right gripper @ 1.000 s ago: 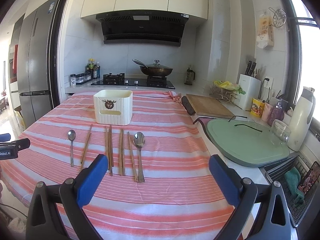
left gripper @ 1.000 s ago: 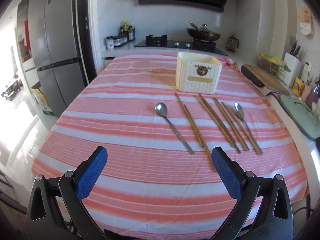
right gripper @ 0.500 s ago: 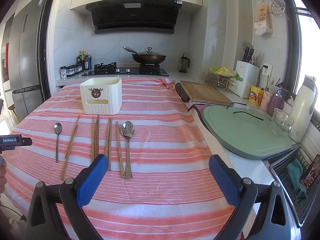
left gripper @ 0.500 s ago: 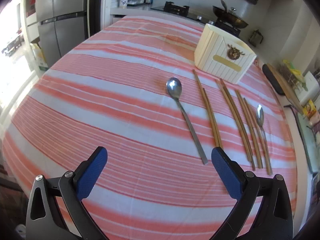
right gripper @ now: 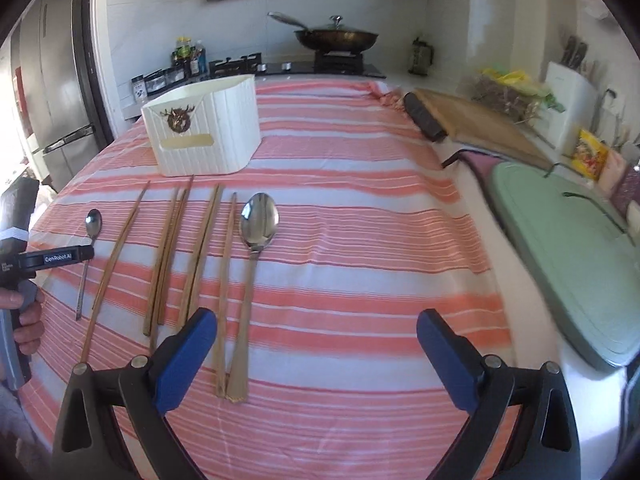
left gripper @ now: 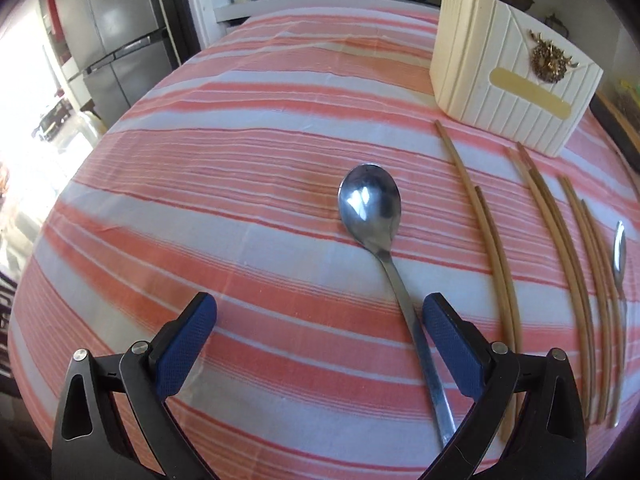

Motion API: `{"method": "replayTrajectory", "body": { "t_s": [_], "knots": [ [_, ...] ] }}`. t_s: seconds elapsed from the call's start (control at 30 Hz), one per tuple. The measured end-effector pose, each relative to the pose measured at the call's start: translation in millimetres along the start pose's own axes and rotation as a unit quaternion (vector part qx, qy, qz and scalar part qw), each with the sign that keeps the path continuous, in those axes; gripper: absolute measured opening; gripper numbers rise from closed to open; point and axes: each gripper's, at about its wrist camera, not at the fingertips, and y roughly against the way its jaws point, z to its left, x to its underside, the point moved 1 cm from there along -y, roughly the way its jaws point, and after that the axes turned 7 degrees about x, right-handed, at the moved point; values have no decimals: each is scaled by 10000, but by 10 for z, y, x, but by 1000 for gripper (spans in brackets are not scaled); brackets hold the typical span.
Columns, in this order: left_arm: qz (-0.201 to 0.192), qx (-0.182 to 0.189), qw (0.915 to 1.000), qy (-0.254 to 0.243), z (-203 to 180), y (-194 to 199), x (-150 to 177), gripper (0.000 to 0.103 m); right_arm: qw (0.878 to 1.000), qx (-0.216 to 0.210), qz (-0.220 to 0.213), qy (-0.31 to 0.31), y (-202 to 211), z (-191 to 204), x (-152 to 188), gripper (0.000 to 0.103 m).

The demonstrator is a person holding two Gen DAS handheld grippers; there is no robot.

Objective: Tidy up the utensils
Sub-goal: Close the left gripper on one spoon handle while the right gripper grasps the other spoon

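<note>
- Spoon (left gripper: 370, 210) lies flat on striped tablecloth (left gripper: 200, 184), left end of the utensil row, chopsticks (left gripper: 492, 248) just beside it, cream holder box (left gripper: 480, 80) beyond.
- Left gripper (left gripper: 320, 324) spread wide, holding nothing; handle runs close to its right finger (left gripper: 448, 340).
- Right gripper (right gripper: 316, 336) also spread, holding nothing, near second spoon (right gripper: 259, 222).
- Likely step: grasp handle. Shift right to centre it, lower, squeeze across the shaft.
- Long axis runs away from the camera, bowl toward box, handle toward gripper.

The left gripper (left gripper: 320, 334) has dropped close over the left spoon (left gripper: 370, 210), jaws wide.
</note>
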Motion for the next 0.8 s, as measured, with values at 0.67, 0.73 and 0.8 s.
{"method": "replayTrajectory", "body": {
  "t_s": [0.67, 0.73, 0.8],
  "knots": [
    [130, 484, 9956, -790, 213, -14, -31, 103, 9895, -443, 986, 963, -734, 608, -229, 19],
    [150, 576, 9955, -743, 237, -14, -20, 103, 9900, -331, 990, 950, -718, 560, -227, 17],
    [132, 620, 9946, -816, 234, -11, -12, 103, 9907, -211, 996, 905, -710, 515, -218, 17]
  ]
}}
